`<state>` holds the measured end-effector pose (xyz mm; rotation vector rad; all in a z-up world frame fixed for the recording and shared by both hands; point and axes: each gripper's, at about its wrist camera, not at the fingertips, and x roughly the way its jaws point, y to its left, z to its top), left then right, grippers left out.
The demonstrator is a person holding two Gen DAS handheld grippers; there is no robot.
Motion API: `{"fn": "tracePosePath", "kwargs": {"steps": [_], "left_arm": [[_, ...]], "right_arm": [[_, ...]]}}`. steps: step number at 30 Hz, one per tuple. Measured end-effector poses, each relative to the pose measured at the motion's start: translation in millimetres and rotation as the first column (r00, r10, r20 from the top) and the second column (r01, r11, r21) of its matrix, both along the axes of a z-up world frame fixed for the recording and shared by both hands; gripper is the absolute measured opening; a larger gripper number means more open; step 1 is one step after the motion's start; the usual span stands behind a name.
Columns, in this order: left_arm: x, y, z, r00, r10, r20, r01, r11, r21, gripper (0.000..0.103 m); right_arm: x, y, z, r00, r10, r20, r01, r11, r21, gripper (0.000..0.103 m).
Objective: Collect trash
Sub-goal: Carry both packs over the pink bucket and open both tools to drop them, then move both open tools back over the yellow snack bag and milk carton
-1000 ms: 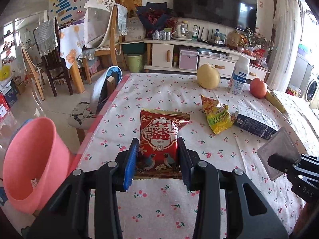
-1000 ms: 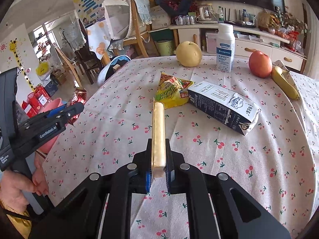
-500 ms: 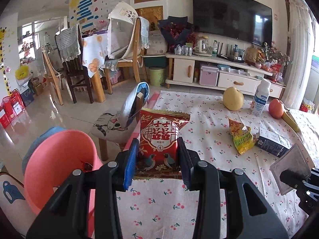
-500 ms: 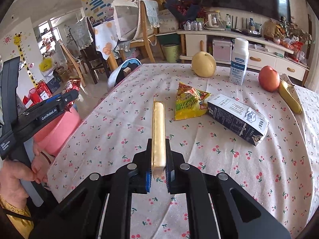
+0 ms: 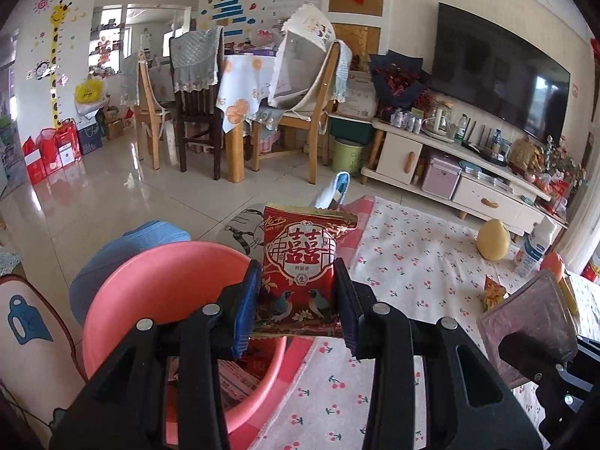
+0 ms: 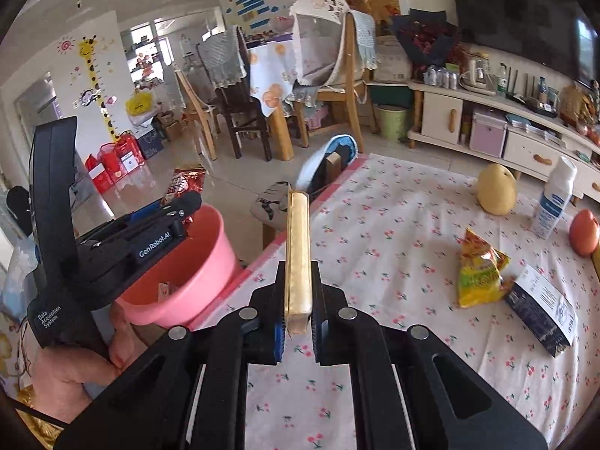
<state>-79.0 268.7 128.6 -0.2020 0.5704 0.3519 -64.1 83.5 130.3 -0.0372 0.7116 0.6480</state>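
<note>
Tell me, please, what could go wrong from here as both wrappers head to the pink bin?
The left gripper holds the red snack packet above the pink bin's near rim; released now, it might catch the rim or land on the tablecloth. The right gripper pinches the gold wrapper edge-on over the table edge, so it could slip out short of the bin.

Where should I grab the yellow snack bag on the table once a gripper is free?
Probably take the yellow snack bag by its crimped top edge, the narrow end pointing away from the camera, coming from above. It lies flat on the tablecloth, so the puffy middle would likely slip.
</note>
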Motion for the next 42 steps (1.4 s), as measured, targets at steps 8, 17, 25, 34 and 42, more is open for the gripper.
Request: {"fn": "tracePosePath", "kwargs": {"steps": [8,17,25,34,42], "left_arm": [[-3.6,66.2,-3.9,0.989,0.141,-0.031,-0.144,0.985,-0.096,0.04],[-11.5,114.3,-15.4,0.966,0.251,-0.071,-0.259,0.949,-0.177,0.041],[-6.9,120.2,-19.5,0.961,0.259,-0.097,-0.272,0.948,-0.166,0.061],[-0.8,110.1,-18.9,0.965,0.241,-0.102,-0.254,0.957,-0.143,0.083],[10.3,90.8,-20.9,0.975,0.187,-0.118,-0.202,0.971,-0.13,0.087]], "right_arm": [[8.0,82.3,2.6,0.993,0.12,0.004,-0.12,0.993,-0.01,0.011],[22.8,145.1,-30.7,0.975,0.211,-0.072,-0.213,0.977,-0.014,0.011],[29.1,158.5,-56.9,0.969,0.212,-0.124,-0.217,0.976,-0.03,0.015],[25.7,124.9,-51.3,0.987,0.131,-0.089,-0.134,0.991,-0.02,0.066],[16.1,89.1,-44.6,0.999,0.038,0.022,-0.035,0.992,-0.122,0.087]]}}
